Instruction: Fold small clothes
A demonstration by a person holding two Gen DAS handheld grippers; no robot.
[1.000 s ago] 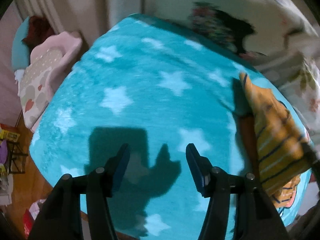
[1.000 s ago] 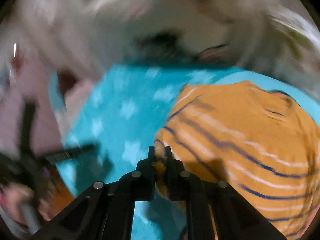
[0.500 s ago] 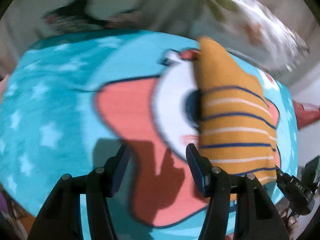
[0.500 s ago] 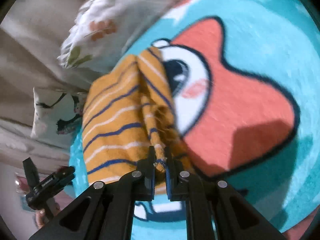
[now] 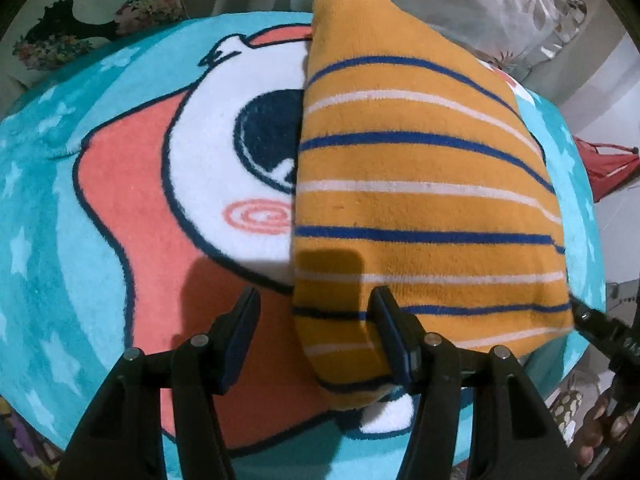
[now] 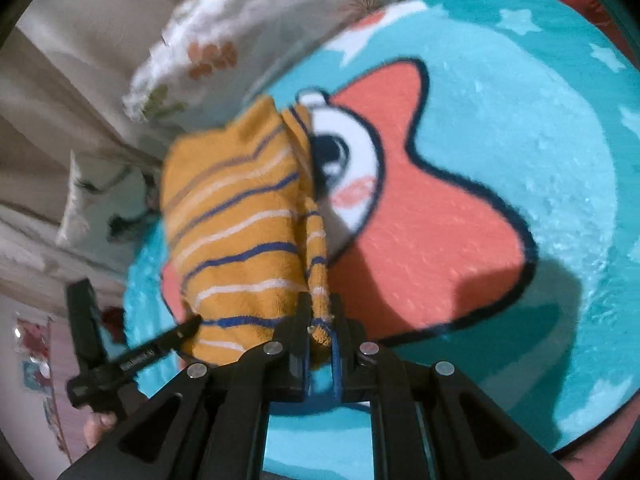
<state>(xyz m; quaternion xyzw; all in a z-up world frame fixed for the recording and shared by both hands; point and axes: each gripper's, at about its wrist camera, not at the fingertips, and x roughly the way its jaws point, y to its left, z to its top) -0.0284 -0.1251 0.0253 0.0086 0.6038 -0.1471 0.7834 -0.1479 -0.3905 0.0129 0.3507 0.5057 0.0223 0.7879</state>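
Fuzzy matt fleece garment (image 5: 420,208), plush pile blanket (image 5: 132,184), matt black plastic fingers (image 5: 240,328), smooth printed cotton pillow (image 5: 492,8)

Blanket face print (image 5: 224,168): right part hidden under striped garment (image 5: 420,208).
Pillows (image 6: 224,40): blurred, cut off at frame top.
Hand (image 5: 600,428): mostly out of frame.

Orange top (image 5: 420,216) w/ blue+white stripes

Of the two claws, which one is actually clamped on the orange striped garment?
The right claw: its fingers pinch a bunched edge of the orange striped garment. The left claw stands open, straddling the garment's edge without pressing it.
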